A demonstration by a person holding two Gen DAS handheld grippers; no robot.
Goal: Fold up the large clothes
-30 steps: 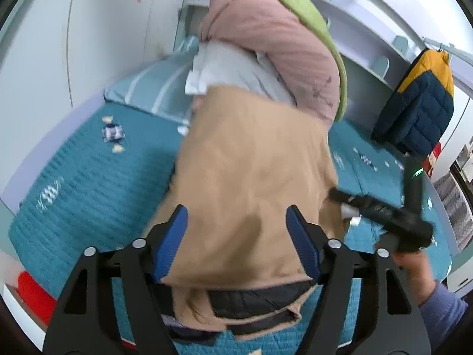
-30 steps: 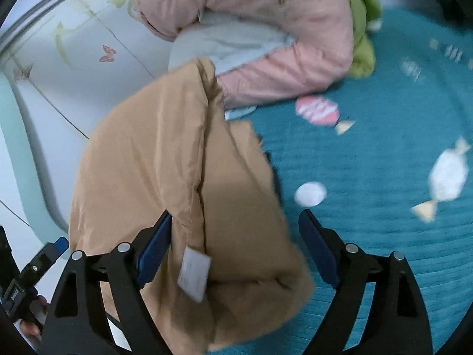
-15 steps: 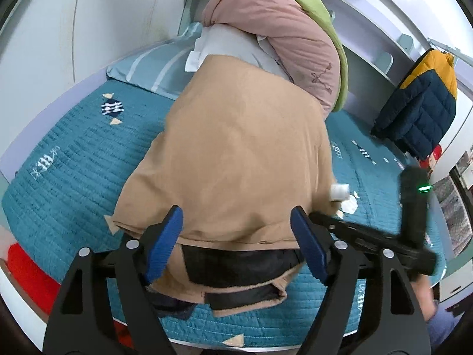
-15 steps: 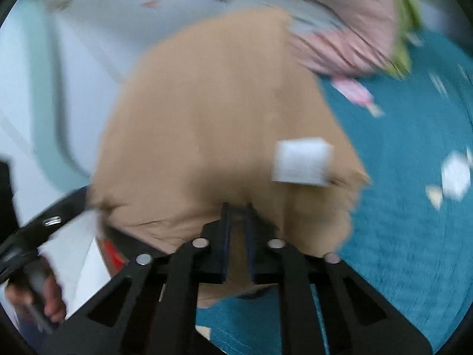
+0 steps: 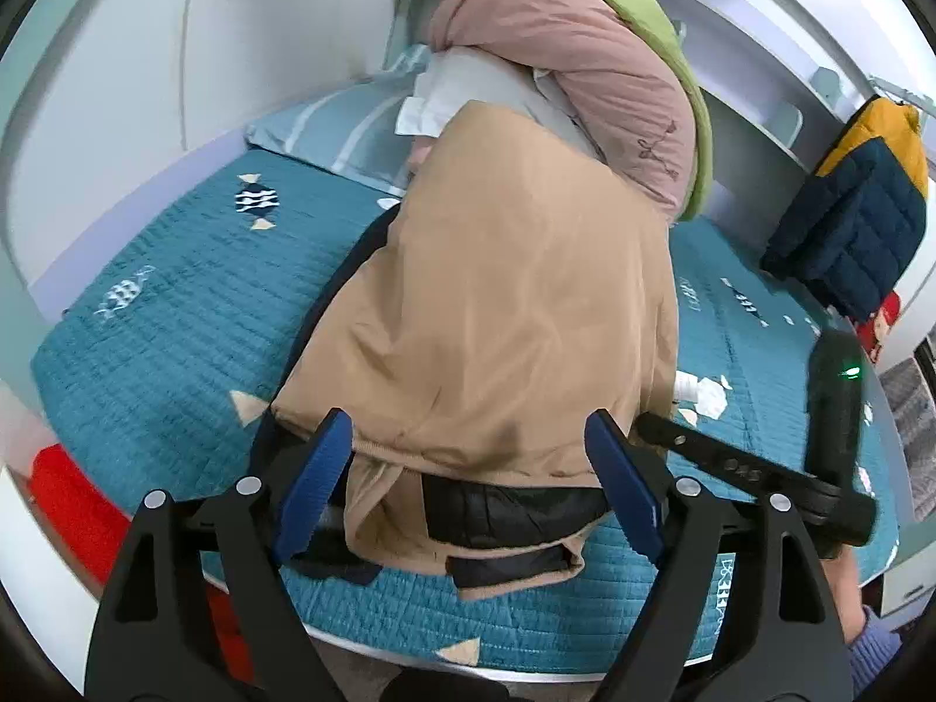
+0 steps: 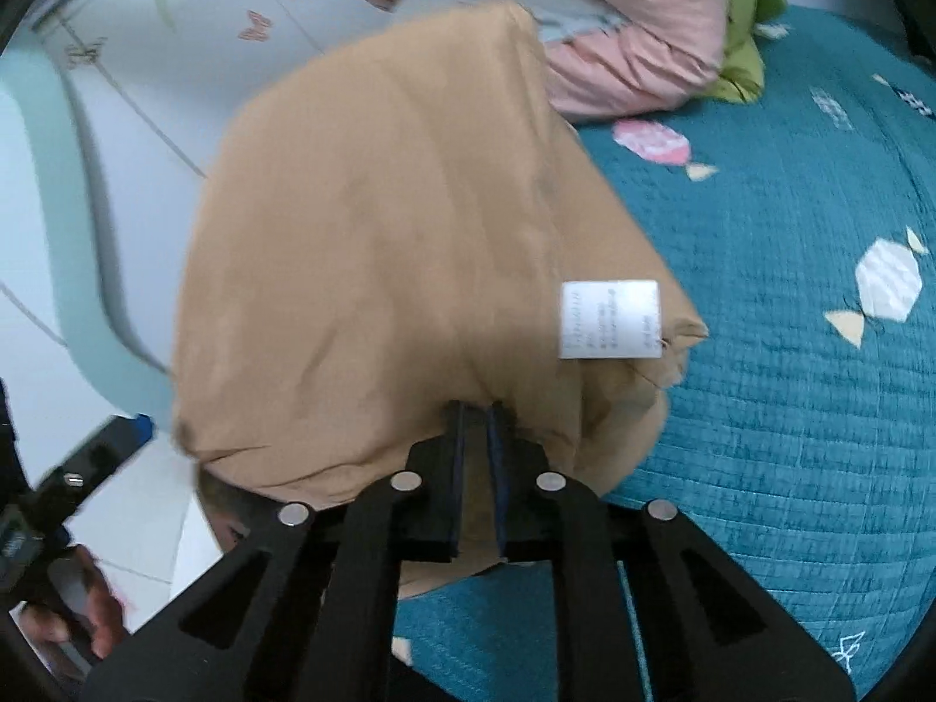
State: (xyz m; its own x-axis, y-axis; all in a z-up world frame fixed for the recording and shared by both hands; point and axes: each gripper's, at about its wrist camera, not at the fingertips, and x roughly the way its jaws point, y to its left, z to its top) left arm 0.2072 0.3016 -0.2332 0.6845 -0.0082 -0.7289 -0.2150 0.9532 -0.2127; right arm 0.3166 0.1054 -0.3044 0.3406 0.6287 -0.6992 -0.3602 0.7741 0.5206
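Pinching the tan coat (image 6: 380,234) at its 6 o'clock hem, the right tool (image 6: 475,427) could drag the fold askew across the bed (image 6: 790,409); the left tool (image 5: 468,479) gapes wide, holding nothing.

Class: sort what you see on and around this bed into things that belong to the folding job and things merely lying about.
Part of the job:
tan coat
right gripper, shut on its hem
left gripper, open

Just lying about:
pink quilt
green blanket
striped pillow
navy and yellow jacket
teal bedspread
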